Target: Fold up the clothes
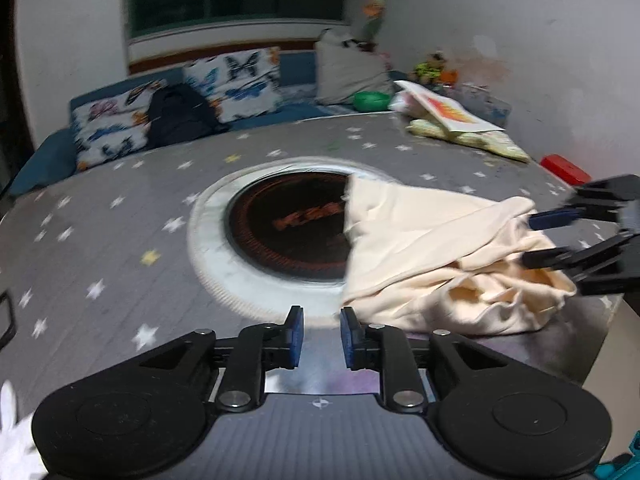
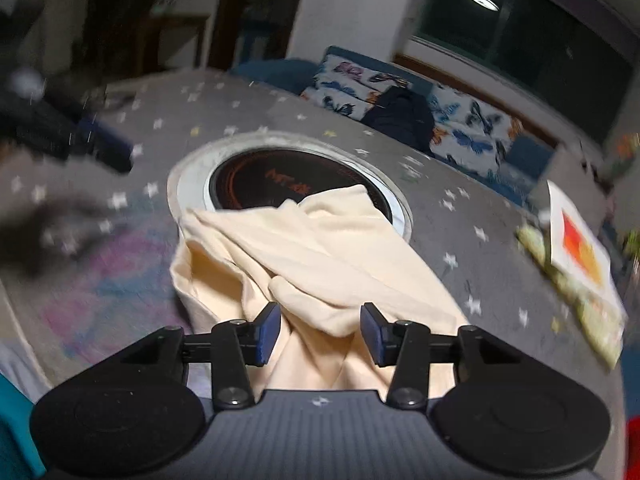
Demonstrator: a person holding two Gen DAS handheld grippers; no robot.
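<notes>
A crumpled cream garment (image 1: 420, 248) lies on the grey star-patterned table cover (image 1: 120, 240), with one corner over the round cooktop (image 1: 288, 228) set in the table's middle. In the left wrist view, my left gripper (image 1: 322, 336) stands open just left of the garment's near edge, nothing between its blue pads. My right gripper (image 1: 530, 239) comes in from the right over the far end of the cloth. In the right wrist view, the right gripper (image 2: 320, 334) is open, the garment (image 2: 320, 248) bunched in the gap without the pads pressing it. The left gripper (image 2: 108, 148) is a blur at left.
A sofa with butterfly cushions (image 1: 240, 80) and a dark bag (image 1: 180, 116) runs behind the table. A book (image 1: 444, 110) on a green-patterned cloth (image 1: 480, 140), a green bowl (image 1: 372, 101) and a red item (image 1: 564, 168) sit at the far right edge.
</notes>
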